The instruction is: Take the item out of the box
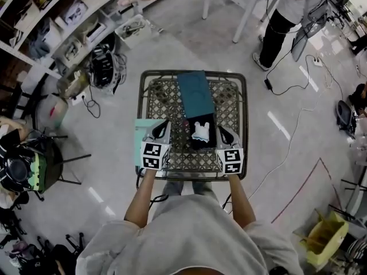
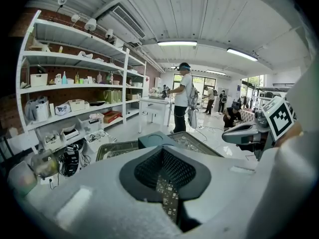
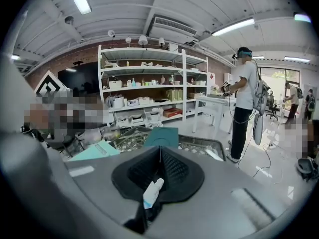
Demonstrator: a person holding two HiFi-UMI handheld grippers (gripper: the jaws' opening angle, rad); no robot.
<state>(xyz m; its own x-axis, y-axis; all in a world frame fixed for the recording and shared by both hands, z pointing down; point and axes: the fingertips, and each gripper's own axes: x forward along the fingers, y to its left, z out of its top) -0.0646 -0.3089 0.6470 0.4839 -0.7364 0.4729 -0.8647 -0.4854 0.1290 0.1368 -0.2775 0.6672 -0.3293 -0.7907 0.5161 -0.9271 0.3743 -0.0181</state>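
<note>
On the metal mesh table (image 1: 229, 105) stands an open dark box (image 1: 191, 143) with a white item (image 1: 200, 132) lying inside it. Its dark teal lid (image 1: 194, 93) lies just beyond, also visible as the lid (image 2: 155, 139) and the lid (image 3: 162, 136) in the gripper views. My left gripper (image 1: 163, 126) hovers left of the box, jaws together (image 2: 162, 149). My right gripper (image 1: 221, 130) hovers right of the box, also shut (image 3: 160, 148). A small white piece (image 3: 152, 193) shows in the slit under the right jaws; I cannot tell what it is.
A light teal sheet (image 1: 143, 132) lies at the table's left edge under the left gripper. Shelves (image 1: 69, 22) full of boxes stand to the left, a person (image 1: 284, 16) stands by a white table beyond, and cables (image 1: 287, 79) run over the floor. A yellow bin (image 1: 327, 239) sits lower right.
</note>
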